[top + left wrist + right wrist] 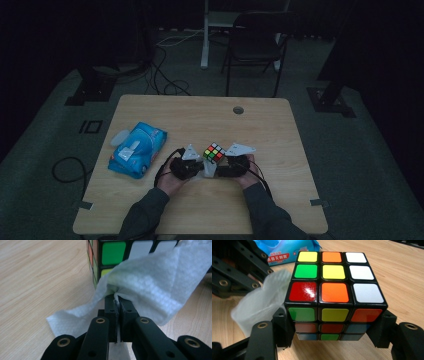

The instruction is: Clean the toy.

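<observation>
Right at the lens in the left gripper view we have the left gripper (117,298), its two black fingers (110,305) clenched tight on a pinch of white wipe (152,287), and the sheet fans up and out from that pinch, one corner trailing down to the bench (37,277) at lower left, the rest draped against the side of the Rubik's cube (110,255) just beyond. Over to the right gripper view, and we see the right gripper (335,332) grasping the cube (333,282) itself, fingers (282,325) pressed on its two opposite lower sides, the cube sitting level with a mixed face of yellow, orange, white, green and red squares turned up toward us; being a cube, it has no long axis to speak of. That view also gives us what the left one cannot: the printed end of the blue wipes pack (287,250) behind the cube, and the wipe (259,305) hanging blurred at the cube's left flank. From the high view we get the layout: cube (214,152) raised just above the bench (210,115) near its middle, a hand on either side of it, wipe (209,169) dangling under it, and the pack (137,150) lying well off to the left, its long axis running diagonally, from near left to far right.
</observation>
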A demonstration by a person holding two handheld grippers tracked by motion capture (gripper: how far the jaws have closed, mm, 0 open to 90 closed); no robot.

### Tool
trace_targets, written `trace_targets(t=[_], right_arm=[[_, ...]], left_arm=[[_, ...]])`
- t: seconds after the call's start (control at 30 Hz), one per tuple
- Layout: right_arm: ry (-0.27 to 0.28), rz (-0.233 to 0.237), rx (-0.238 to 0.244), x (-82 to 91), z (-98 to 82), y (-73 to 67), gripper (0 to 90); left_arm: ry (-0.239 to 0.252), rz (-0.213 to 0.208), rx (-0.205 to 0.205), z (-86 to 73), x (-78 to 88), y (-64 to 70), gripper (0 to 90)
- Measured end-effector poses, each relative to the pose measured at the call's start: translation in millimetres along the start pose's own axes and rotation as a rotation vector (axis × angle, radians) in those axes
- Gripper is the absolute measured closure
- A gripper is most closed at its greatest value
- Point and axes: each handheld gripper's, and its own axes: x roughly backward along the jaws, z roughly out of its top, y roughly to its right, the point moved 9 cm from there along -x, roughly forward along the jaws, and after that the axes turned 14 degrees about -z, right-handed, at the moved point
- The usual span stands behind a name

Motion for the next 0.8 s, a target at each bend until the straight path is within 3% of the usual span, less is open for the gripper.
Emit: trace_targets(t=[0.13, 0.2, 0.37, 0.63, 0.8], right_arm=[[0.01, 0.01, -0.012, 1.4, 1.8, 0.1, 34.2], [0.004, -0.005, 0.007, 0.8, 0.8, 0.2, 34.2], [-0.013, -0.03, 0.047, -2.3, -2.8, -1.7, 34.2], [-0.028, -0.04, 0.07, -6.1, -7.4, -4.3, 34.2], [-0.037, -0.04, 0.073, -7.9, -9.1, -5.3, 34.2]], left_arm=[[-0.008, -0.001, 0.0, -1.2, -2.3, 0.9, 87.6], [-0.006, -0.002, -0.003, 0.1, -1.2, 2.2, 87.5], [0.021, -0.004, -0.007, 7.2, 5.7, 5.4, 87.5], [0.064, -0.013, -0.016, 17.3, 15.4, 10.0, 87.5], [0.088, -0.044, -0.031, 23.6, 17.2, 18.4, 87.5]])
